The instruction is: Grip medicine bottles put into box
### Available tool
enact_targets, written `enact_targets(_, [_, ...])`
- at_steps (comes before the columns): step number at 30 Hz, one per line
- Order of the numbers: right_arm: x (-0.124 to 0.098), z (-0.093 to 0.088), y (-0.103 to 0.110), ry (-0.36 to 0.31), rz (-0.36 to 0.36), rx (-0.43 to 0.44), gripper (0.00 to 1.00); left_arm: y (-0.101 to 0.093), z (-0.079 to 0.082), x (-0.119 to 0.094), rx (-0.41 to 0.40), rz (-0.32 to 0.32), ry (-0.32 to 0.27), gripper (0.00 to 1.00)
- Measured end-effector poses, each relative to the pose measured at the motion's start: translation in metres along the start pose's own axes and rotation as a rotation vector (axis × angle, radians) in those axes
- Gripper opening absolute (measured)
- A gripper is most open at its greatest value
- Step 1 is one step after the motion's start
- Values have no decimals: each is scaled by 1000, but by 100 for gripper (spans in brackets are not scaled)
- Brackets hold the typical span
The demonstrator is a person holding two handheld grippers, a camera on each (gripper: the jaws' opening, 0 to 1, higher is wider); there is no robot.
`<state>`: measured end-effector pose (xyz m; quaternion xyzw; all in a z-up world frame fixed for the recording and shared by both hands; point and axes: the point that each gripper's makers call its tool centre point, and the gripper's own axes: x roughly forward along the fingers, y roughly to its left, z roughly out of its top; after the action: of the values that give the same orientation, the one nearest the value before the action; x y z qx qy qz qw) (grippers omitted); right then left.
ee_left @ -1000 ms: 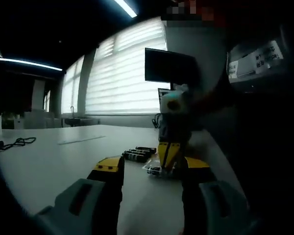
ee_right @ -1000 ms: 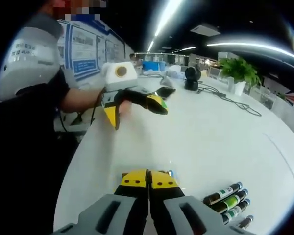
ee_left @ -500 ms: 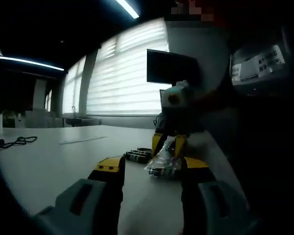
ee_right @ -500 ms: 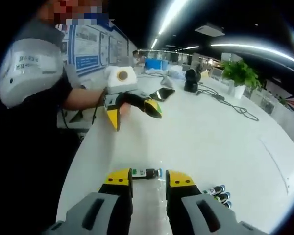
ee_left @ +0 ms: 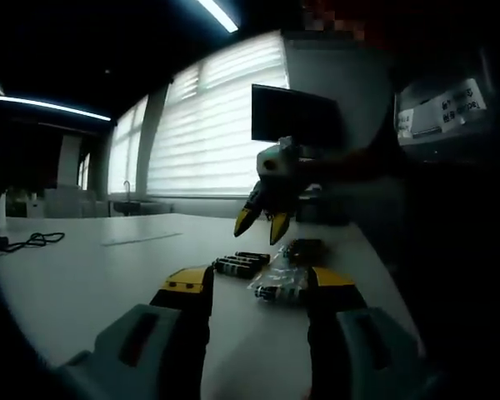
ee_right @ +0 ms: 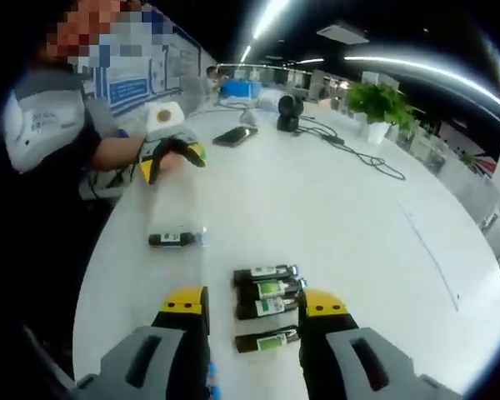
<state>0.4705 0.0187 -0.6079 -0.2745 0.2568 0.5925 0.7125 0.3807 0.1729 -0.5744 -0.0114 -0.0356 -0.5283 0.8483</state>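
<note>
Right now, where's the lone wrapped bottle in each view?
Left gripper view: lone wrapped bottle low centre, just right of the row.
Right gripper view: lone wrapped bottle left of centre, apart from the row.
Shared landmark: row of bottles.

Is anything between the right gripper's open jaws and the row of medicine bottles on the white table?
Nothing visible. The right gripper hangs open just short of the bottles, which lie side by side on the table with bare surface around them.

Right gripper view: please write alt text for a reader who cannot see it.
The open right gripper hovers over four small medicine bottles lined up on a white table. A fifth bottle lies apart, nearer the left gripper.
</note>
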Motion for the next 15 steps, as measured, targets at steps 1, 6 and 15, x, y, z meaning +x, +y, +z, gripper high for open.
enact_targets(1, [0,-5,-2,11,10,0,47,0,0,0,-1,1,0,38])
enact_targets(6, [1,-21,-11,57,22,-6,50,1,0,0,-6,-2,-2,37])
enact_targets(15, [9,-37,-7,125,96,-38,45,0,0,0,-7,-8,0,37])
